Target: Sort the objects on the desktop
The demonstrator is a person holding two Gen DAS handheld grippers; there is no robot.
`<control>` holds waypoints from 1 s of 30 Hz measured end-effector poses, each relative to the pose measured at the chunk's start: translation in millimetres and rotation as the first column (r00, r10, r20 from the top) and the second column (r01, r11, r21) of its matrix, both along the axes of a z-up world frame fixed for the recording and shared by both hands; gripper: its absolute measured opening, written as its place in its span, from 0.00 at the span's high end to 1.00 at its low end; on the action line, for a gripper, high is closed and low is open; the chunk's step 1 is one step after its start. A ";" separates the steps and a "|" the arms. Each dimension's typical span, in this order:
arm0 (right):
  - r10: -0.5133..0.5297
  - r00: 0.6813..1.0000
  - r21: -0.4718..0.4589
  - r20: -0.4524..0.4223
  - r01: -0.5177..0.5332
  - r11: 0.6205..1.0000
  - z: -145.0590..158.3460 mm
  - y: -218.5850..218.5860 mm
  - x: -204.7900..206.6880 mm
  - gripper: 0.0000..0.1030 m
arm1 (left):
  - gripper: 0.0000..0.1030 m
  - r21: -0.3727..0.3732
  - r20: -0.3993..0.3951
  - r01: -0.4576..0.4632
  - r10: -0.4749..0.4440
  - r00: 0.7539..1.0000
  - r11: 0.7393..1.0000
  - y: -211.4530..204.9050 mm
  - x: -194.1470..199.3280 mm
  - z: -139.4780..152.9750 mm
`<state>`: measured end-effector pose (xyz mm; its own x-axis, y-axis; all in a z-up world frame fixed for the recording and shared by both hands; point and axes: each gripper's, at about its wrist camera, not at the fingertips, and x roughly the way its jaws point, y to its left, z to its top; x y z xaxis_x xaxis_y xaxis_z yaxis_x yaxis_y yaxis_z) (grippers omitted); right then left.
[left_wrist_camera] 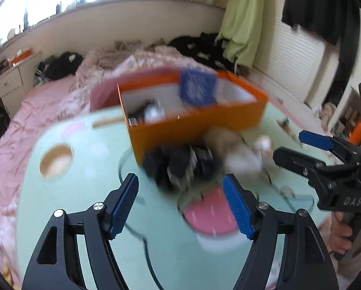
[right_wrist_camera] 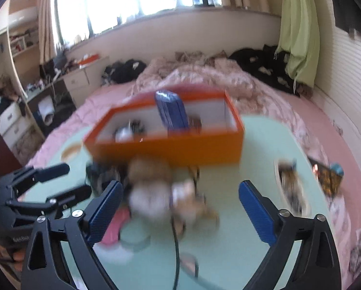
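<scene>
Ahead in the left wrist view, left claw (left_wrist_camera: pixel 180 203) wide and empty above mint counter (left_wrist_camera: pixel 59 205), blurred black bundle (left_wrist_camera: pixel 178 166) against orange box (left_wrist_camera: pixel 199 125); right wrist view, right claw (right_wrist_camera: pixel 178 207) wide, empty, blurred plush toy (right_wrist_camera: pixel 161 188) beyond.

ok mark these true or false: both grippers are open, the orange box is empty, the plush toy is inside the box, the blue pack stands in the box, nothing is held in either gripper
1. Both grippers are open. True: the left gripper and the right gripper both stand with jaws apart.
2. The orange box is empty. False: it holds a blue pack and some small dark items.
3. The plush toy is inside the box. False: it lies on the green tabletop in front of the box.
4. The blue pack stands in the box. True: it rises above the rim.
5. Neither gripper holds anything. True: the pads press on nothing.
</scene>
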<state>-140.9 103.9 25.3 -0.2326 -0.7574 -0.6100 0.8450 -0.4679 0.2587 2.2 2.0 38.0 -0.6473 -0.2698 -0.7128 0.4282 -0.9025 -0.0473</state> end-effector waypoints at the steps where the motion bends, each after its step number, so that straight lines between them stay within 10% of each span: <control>1: 0.007 1.000 0.017 0.007 -0.007 1.000 -7.7 5.3 4.5 0.05 | 0.30 0.009 0.013 0.006 -0.006 1.000 1.000 3.7 3.0 -6.2; 8: -0.063 0.994 0.140 -0.091 0.076 0.987 -44.0 21.5 15.8 0.03 | 0.28 -0.004 0.085 -0.023 0.024 0.996 1.000 13.0 1.3 -33.4; 13: -0.060 0.994 0.130 -0.096 0.072 0.989 -48.1 22.8 17.2 0.00 | 0.00 -0.004 0.100 -0.026 0.026 0.995 1.000 14.0 -1.1 -41.1; 30: -0.066 0.993 0.124 -0.098 0.078 0.989 -50.3 22.4 18.2 0.00 | 0.00 -0.005 0.094 -0.029 0.029 0.995 1.000 14.9 -1.3 -44.1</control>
<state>-122.7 126.4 -25.1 -0.3445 -0.6540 -0.6735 0.8256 -0.5526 0.1143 0.9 16.9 -6.0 -0.5693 -0.2897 -0.7694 0.4562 -0.8898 -0.0026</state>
